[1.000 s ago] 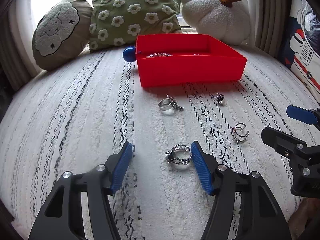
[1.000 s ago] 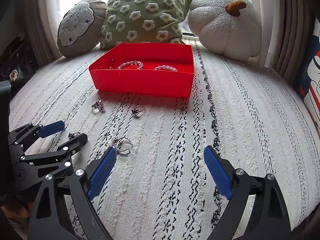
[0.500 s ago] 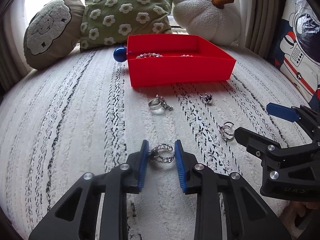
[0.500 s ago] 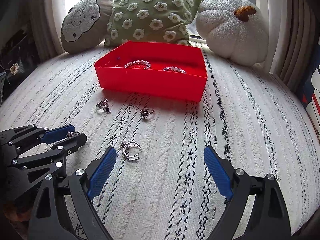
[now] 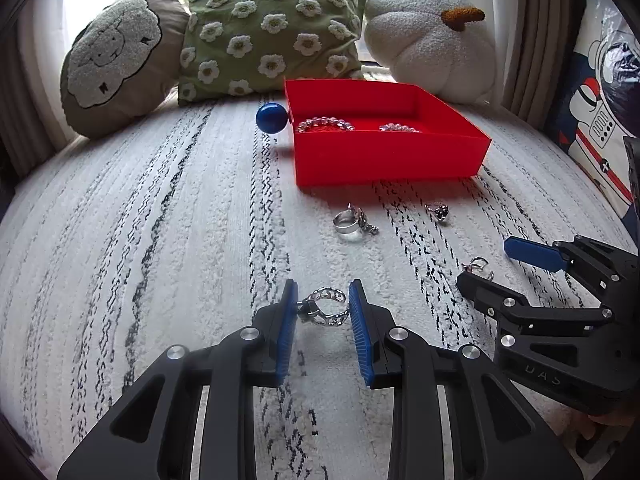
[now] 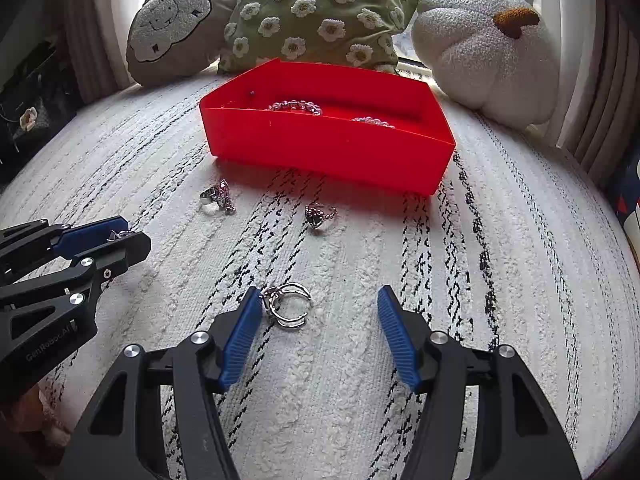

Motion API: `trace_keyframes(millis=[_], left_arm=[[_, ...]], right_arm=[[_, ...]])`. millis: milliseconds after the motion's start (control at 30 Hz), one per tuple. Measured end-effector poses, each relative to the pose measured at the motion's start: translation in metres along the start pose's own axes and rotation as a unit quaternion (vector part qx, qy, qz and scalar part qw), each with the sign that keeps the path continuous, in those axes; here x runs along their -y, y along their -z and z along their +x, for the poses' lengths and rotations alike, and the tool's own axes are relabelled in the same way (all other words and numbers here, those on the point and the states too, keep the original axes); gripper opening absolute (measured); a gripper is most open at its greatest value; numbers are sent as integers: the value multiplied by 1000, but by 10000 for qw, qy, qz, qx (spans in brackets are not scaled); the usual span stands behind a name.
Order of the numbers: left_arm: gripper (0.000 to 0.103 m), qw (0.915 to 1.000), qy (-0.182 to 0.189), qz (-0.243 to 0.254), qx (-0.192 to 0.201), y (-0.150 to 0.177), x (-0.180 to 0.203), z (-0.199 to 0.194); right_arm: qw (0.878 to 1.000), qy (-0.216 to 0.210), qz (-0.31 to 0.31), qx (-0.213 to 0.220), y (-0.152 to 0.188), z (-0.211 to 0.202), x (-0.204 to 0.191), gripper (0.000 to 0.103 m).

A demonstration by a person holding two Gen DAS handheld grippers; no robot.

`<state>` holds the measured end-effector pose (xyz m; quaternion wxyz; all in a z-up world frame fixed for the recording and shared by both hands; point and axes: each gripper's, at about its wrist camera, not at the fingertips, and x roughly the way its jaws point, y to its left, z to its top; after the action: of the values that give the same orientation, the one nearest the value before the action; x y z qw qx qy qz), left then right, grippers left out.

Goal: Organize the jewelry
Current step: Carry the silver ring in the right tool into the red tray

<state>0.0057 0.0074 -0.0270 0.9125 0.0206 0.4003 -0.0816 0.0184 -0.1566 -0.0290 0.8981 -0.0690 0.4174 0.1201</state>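
My left gripper (image 5: 323, 307) is shut on a silver filigree ring (image 5: 325, 311) and holds it just above the white rug. My right gripper (image 6: 316, 322) is open, with a silver double-band ring (image 6: 289, 305) on the rug between its fingers, close to the left pad. A red tray (image 5: 384, 156) ahead holds two bead bracelets (image 5: 325, 124). A wide silver ring with a charm (image 5: 352, 221) and a dark-stone ring (image 5: 438, 211) lie in front of the tray. The tray (image 6: 320, 148) also shows in the right wrist view.
A blue ball (image 5: 271, 118) sits at the tray's left corner. A sheep cushion (image 5: 116, 64), a green flowered cushion (image 5: 272, 24) and a white pumpkin cushion (image 5: 428, 40) line the back. An astronaut cushion (image 5: 600, 120) stands at the right.
My left gripper closed on the filigree ring and lifted it a little. My right gripper moved forward and left so the double-band ring now lies between its fingers.
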Motion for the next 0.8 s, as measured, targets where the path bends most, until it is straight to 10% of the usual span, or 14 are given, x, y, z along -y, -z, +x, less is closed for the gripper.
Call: trace_keyframes(millis=[233,800], left_arm=[[25,10000,16,6,-10,0,0,0],[25,9996,21,191,183,-5,9,-17]], right_arm=[[9997,-183,-109,74,2,-1,-6,24],[9991,-325,-110,248,8,-27,-1,23]])
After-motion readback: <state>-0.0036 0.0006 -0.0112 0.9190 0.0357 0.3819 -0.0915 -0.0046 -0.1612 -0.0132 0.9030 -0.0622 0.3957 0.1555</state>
